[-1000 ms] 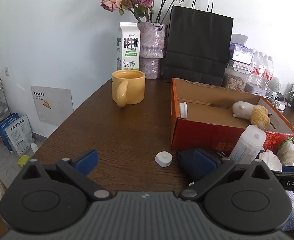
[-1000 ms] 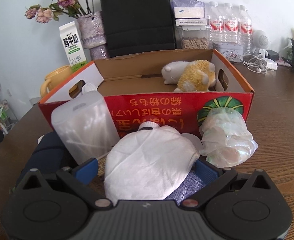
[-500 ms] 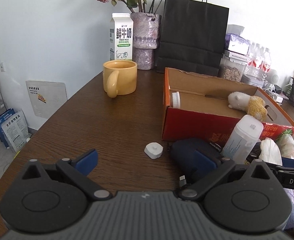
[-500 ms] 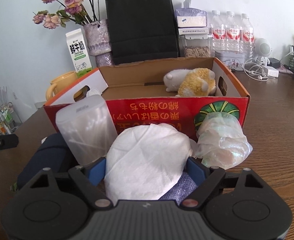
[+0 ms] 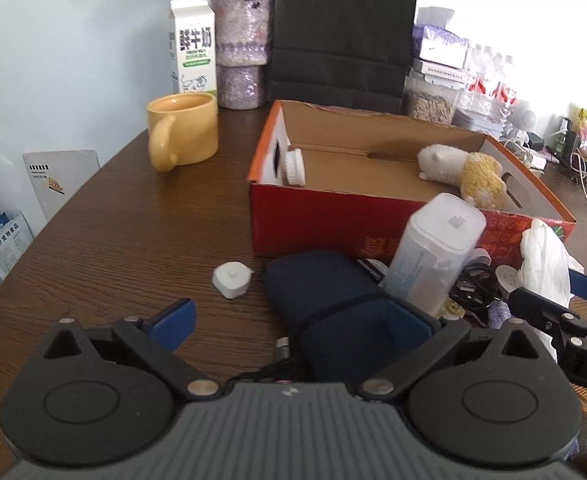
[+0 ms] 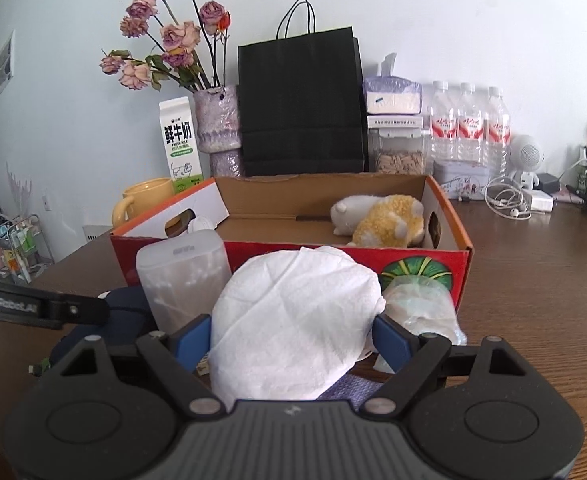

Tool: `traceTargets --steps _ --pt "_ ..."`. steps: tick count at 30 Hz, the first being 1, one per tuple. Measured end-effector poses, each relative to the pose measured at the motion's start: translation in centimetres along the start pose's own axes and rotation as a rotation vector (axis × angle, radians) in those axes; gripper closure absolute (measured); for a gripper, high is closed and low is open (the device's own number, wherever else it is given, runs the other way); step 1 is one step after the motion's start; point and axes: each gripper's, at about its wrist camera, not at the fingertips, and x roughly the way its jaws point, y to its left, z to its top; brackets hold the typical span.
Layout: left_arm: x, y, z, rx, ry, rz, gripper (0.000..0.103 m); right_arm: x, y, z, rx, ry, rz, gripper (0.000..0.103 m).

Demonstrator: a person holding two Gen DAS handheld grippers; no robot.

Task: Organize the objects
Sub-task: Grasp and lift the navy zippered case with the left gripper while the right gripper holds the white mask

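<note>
Two sets of tongs are working the clutter in front of the red cardboard box, at the lower centre of both views. The right tongs are clenched on a white crumpled pouch: both blue pads press its sides, and it bulges up between them. Their jaws were closing within the last second but have not moved further since, so the grip looks settled.

The left tongs stand released and wide, the right pad nosing over a dark blue pouch at the lower middle of that view, the left pad over bare tabletop.

To do this step well, I would lift the white pouch straight up first, since the clear plastic container leans just beside it at the left and a filmy plastic bag touches it at the right; a sideways drag could topple either. Once clear of the box's front wall, carry it over and release it low in the open middle, away from the plush toy in the far right corner. The pouch is soft, so a harder squeeze may crush it.
</note>
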Motion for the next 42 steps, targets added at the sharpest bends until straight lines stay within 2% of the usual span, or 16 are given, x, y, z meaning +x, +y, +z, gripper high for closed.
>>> traceTargets --steps 4,12,14,15,17,22,25,33,38,40,42 --pt "0.9 -1.9 0.2 0.027 0.026 -0.006 0.0 -0.3 -0.5 -0.1 -0.005 -0.014 0.007 0.017" --pt "2.7 -4.0 -0.4 0.05 0.081 0.037 0.0 -1.3 -1.7 -0.4 0.011 -0.043 0.024 0.017" --pt "2.7 -4.3 -0.5 0.057 0.079 0.04 0.004 -1.4 -1.8 -0.4 0.012 -0.046 0.031 0.016" --pt "2.6 -4.3 -0.5 0.057 0.081 0.028 0.011 -1.5 -1.8 -0.5 0.012 -0.049 0.035 0.016" --pt "2.3 -4.4 -0.5 0.063 0.079 0.03 0.014 -1.7 -1.9 -0.5 0.013 -0.055 0.042 0.016" --pt "1.1 -3.4 -0.5 0.052 0.065 0.018 0.033 -2.2 -1.9 -0.5 0.012 -0.07 0.055 0.016" --pt "0.5 -2.9 -0.6 0.066 0.059 0.01 0.036 -2.3 -1.9 -0.5 0.01 -0.076 0.059 0.016" --pt "0.0 -1.8 -0.4 0.098 0.072 0.004 0.035 -2.5 -1.8 -0.7 0.006 -0.074 0.055 0.016" --pt "0.6 -2.1 -0.2 0.109 0.083 0.022 0.027 -2.3 -1.7 -0.7 0.003 -0.068 0.047 0.015" --pt "0.9 -2.5 0.0 0.118 0.086 0.035 0.017 -2.2 -1.7 -0.7 0.004 -0.064 0.045 0.015" --pt "1.3 -3.1 0.0 0.134 0.099 0.064 0.013 -2.2 -1.7 -0.8 0.004 -0.061 0.044 0.015"
